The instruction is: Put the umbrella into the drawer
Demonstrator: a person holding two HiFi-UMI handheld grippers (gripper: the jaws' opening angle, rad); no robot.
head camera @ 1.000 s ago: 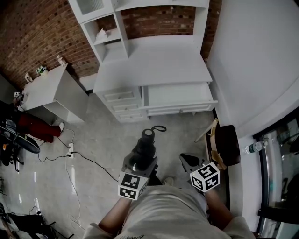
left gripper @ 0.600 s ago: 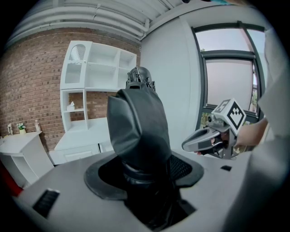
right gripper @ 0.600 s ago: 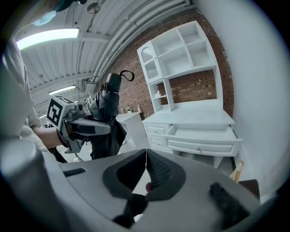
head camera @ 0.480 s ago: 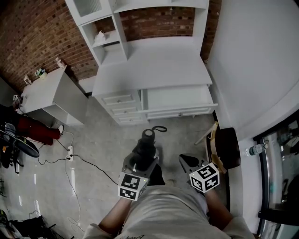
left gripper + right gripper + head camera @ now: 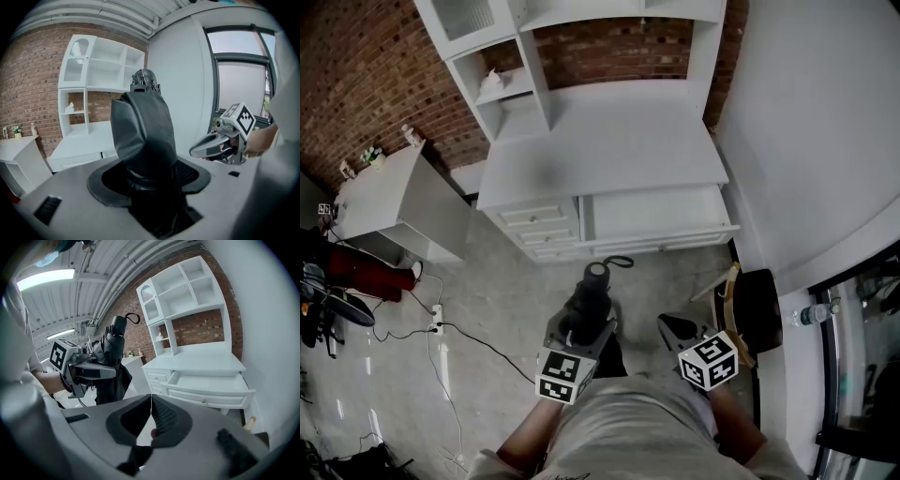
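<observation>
Umbrella (image 5: 589,298), folded and black, was gripped in the left claw (image 5: 580,330) above the floor, well short of the open drawer (image 5: 652,212) of the white desk (image 5: 600,155); the right claw (image 5: 670,326) was closed and empty.

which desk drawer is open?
The wide right-hand drawer, pulled out toward the person; the small stacked drawers left of it are all shut.
</observation>
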